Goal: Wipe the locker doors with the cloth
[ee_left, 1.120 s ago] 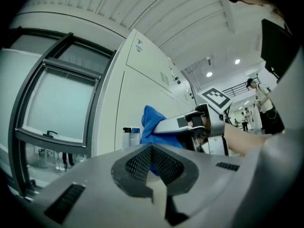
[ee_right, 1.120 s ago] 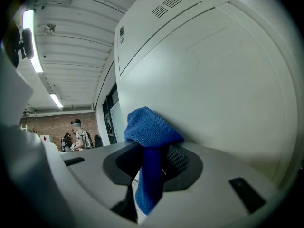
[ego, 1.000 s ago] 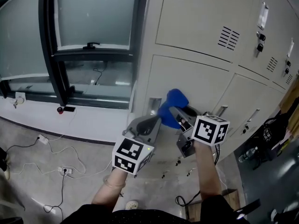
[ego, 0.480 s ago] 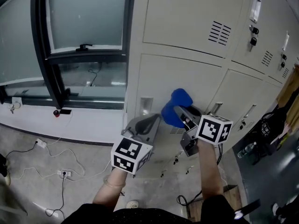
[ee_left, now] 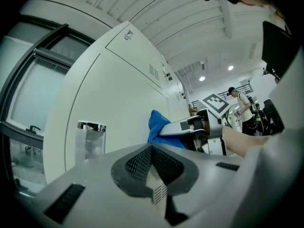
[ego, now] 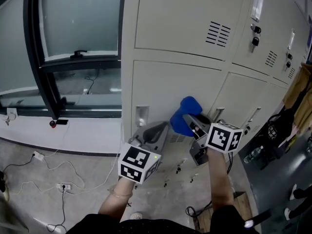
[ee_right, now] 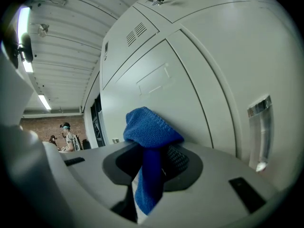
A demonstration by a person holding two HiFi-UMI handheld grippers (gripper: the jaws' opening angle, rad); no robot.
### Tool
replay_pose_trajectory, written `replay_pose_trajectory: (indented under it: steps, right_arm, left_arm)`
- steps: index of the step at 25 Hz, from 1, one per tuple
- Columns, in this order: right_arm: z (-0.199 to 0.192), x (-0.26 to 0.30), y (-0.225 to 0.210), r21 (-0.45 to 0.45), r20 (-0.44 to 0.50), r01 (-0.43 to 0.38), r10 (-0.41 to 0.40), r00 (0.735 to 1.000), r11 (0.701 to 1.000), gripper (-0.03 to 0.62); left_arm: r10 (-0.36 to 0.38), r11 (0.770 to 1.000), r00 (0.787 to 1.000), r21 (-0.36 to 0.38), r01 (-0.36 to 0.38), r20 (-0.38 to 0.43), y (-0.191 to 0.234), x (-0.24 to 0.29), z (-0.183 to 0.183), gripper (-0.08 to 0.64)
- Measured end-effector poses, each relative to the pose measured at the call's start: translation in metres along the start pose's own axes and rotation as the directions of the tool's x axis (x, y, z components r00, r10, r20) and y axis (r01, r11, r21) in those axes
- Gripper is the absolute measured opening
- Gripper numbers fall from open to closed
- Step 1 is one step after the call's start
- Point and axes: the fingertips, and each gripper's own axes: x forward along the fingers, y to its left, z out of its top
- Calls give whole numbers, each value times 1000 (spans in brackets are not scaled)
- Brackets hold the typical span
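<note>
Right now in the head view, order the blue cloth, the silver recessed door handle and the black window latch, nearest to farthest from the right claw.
1. Blue cloth: clamped in the right claw.
2. Silver recessed door handle: just left of it.
3. Black window latch: far upper left.

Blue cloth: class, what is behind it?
A pale locker door stands behind the blue cloth, which the right gripper clamps in its jaws. The door patch behind the cloth is covered.

Blue cloth [ee_right: 151,127]; cream locker doors [ego: 168,89]; black-and-white checked marker cube [ego: 138,162].
</note>
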Motion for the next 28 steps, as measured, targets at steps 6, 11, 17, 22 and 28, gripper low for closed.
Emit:
replay_pose_trajectory:
  steps: [6,11,17,22,28]
  right_arm:
    - [7,-15,-22,19,16,37,-37,999,999,101]
    - [12,-28,-41,18,26,74,-75,997,997,101]
    - [18,-40,-57,12,32,98,-99,995,995,101]
    - [20,-47,-68,26,39,117,-118,992,993,101]
    - [22,-51,-74,15,40,148,-148,988,989,101]
  left_arm:
    - [-38,999,999,1,38,5,-12,17,0,6]
    - [-63,998,998,8,63,-1,-22,30,-1,6]
    - [-91,996,996,4,91,-14,-36,40,-4,6]
    - [-106,994,994,3,106,-22,-44,44,-5,6]
    - [-108,994,994,-3,108,-29,-49,43,-8,6]
